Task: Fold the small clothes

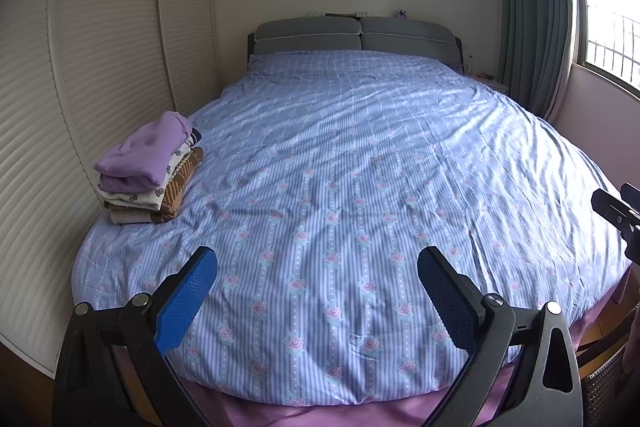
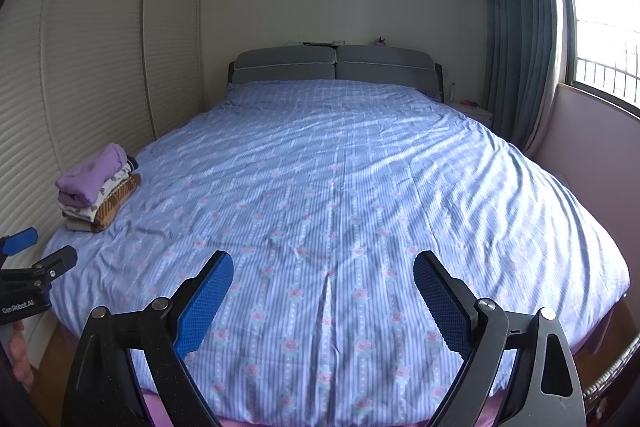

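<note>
A stack of folded small clothes (image 1: 150,169) lies on the left side of the bed, a lilac piece on top, a patterned cream one and a brown plaid one beneath; the same stack (image 2: 98,187) shows in the right wrist view. My left gripper (image 1: 318,263) hovers over the foot of the bed, open, nothing between its blue pads (image 1: 188,301). My right gripper (image 2: 324,267) is open likewise, with nothing between its jaws, over the bed's foot. Each gripper shows at the edge of the other's view: the right gripper (image 1: 618,209), the left gripper (image 2: 38,251).
The bed (image 1: 360,155) wears a blue striped cover with pink roses and a grey headboard (image 1: 356,35). A louvred wardrobe (image 1: 80,47) stands close along the left. A curtain (image 1: 532,11) and window (image 1: 608,7) are on the right, a small nightstand (image 2: 474,113) beside the headboard.
</note>
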A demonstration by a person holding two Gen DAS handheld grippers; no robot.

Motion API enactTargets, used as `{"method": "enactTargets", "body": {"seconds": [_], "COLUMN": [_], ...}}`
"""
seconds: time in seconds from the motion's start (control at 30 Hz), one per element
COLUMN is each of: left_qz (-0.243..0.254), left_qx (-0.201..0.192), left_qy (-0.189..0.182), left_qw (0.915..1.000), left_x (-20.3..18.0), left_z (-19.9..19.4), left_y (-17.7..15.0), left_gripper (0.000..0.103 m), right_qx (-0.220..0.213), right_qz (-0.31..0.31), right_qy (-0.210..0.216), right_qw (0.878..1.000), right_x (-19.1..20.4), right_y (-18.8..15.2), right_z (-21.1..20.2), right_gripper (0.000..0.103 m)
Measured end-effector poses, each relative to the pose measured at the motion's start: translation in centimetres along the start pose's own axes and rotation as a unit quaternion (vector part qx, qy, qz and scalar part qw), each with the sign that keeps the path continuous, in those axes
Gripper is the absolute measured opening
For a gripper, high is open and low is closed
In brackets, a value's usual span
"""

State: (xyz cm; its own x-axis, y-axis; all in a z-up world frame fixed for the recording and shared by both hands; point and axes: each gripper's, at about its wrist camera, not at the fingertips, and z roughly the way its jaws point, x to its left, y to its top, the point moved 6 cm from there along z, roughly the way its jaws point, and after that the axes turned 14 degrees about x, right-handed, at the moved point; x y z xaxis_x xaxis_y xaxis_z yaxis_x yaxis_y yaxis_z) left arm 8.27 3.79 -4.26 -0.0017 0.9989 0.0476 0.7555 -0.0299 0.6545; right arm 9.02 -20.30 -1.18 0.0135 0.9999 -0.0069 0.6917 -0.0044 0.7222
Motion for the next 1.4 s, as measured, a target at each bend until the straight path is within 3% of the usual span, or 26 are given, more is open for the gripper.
{"method": "enactTargets", "body": {"seconds": [1.4], "left_qz": [0.000], "left_qx": [0.008], "left_qy": [-0.004], "left_qw": [1.0000], "left_x": [-0.14], "left_z": [0.30], "left_y": [0.01], "left_gripper": [0.102], "right_qx": [0.005], "right_qz": [0.003], "right_qy": [0.005], "right_qw": [1.000], "right_x": [0.12], "right_y": [-0.34], "right_z": [0.39], "right_gripper": [0.092]}}
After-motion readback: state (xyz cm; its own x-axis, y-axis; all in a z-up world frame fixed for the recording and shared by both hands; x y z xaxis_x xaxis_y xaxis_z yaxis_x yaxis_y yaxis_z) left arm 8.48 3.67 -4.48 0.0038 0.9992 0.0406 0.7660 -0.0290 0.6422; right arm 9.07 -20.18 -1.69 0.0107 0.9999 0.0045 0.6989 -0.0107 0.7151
